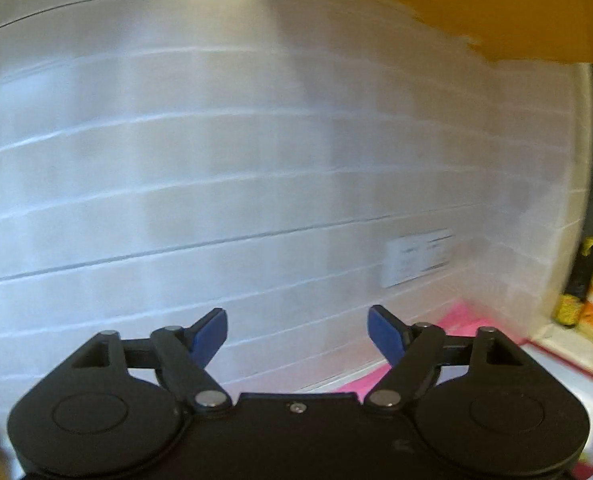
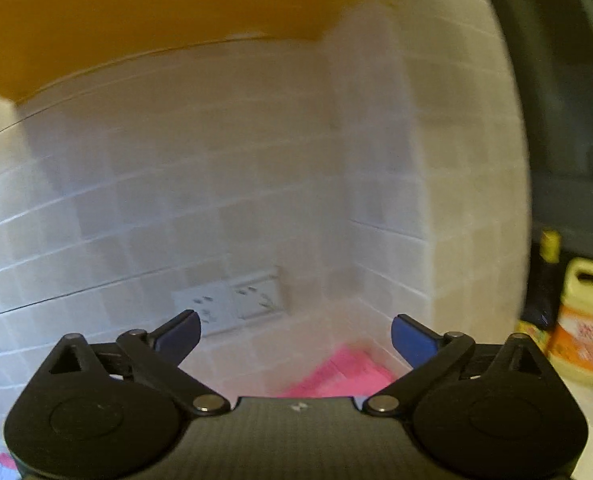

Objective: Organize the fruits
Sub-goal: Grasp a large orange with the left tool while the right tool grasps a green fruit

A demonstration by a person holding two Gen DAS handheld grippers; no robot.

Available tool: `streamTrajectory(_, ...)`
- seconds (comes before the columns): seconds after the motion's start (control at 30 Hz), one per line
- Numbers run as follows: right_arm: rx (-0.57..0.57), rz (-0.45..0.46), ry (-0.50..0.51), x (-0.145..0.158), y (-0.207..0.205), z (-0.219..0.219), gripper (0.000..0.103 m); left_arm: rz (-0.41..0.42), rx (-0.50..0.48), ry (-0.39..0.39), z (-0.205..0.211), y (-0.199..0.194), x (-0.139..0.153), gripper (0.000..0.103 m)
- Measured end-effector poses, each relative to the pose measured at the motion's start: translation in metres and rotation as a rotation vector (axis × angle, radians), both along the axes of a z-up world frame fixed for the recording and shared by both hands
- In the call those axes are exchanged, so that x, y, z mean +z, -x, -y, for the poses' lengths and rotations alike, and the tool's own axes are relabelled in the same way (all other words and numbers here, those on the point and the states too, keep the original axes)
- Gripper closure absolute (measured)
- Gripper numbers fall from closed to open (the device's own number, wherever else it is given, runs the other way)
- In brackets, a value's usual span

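White glazed tile wall [image 1: 176,168] fills both blurred views. Pink cloth [image 2: 348,372] low at the corner. Yellow-orange plastic jug [image 2: 584,320] at right. Left gripper [image 1: 298,334] and right gripper [image 2: 296,336]: jaws wide apart, empty. Fruits not visible.

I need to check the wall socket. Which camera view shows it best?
The right wrist view: the wall socket sits near the middle, its holes faintly visible. In the left wrist view the same plate lies toward the right and is more blurred.
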State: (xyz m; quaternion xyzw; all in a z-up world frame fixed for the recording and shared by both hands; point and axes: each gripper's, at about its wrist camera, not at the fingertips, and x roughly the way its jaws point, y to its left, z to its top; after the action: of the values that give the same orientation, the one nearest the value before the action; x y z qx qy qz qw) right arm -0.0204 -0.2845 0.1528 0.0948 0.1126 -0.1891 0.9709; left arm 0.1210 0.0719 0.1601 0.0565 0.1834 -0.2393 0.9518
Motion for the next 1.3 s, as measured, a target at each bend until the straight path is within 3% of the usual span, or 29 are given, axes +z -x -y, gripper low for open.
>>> streamTrajectory(0.1,0.079,-0.066,0.015,-0.015,-0.024,-0.022,0.0,-0.062,0.088,-0.028,-0.034,-0.012,-0.032,0.006)
streamTrajectory(0.27,0.291,-0.254,-0.09,-0.079,-0.072,-0.053,0.0,-0.313,0.186,-0.001,-0.063,-0.05,-0.112,0.006)
streamTrajectory(0.43,0.31,-0.452,-0.177,-0.154,-0.103,-0.077,0.0,-0.551,0.284,0.114,-0.065,-0.084,-0.195,0.007)
streamTrajectory(0.5,0.286,-0.555,-0.26,-0.187,-0.113,-0.078,0.001,-0.581,0.326,0.104,-0.058,-0.092,-0.218,0.007)
streamTrajectory(0.6,0.3,-0.631,-0.326,-0.22,-0.106,-0.081,0.013,-0.595,0.331,0.093,-0.049,-0.101,-0.236,0.007)
streamTrajectory(0.7,0.323,-0.65,-0.32,-0.23,-0.1,-0.092,0.01,-0.614,0.34,0.071,-0.041,-0.114,-0.247,0.007)
streamTrajectory(0.83,0.379,-0.678,-0.432,-0.248,-0.105,-0.106,0.007,-0.657,0.332,0.114,-0.036,-0.121,-0.261,0.007)
streamTrajectory(1.0,0.363,-0.712,-0.376,-0.259,-0.109,-0.12,0.008,-0.681,0.301,0.174,-0.03,-0.128,-0.268,0.007)
streamTrajectory(1.07,0.373,-0.709,-0.358,-0.261,-0.108,-0.125,0.016,-0.672,0.304,0.163,-0.028,-0.129,-0.269,0.007)
streamTrajectory(1.1,0.375,-0.71,-0.342,-0.264,-0.109,-0.128,0.027,-0.674,0.303,0.162,-0.026,-0.131,-0.271,0.007)
streamTrajectory(1.13,0.369,-0.709,-0.327,-0.264,-0.109,-0.131,0.034,-0.678,0.298,0.163,-0.025,-0.131,-0.272,0.01)
streamTrajectory(1.17,0.36,-0.707,-0.32,-0.266,-0.109,-0.132,0.034,-0.683,0.292,0.165,-0.024,-0.132,-0.273,0.019)
streamTrajectory(1.3,0.359,-0.711,-0.341,-0.271,-0.112,-0.13,0.034,-0.692,0.294,0.136,-0.019,-0.138,-0.283,0.03)
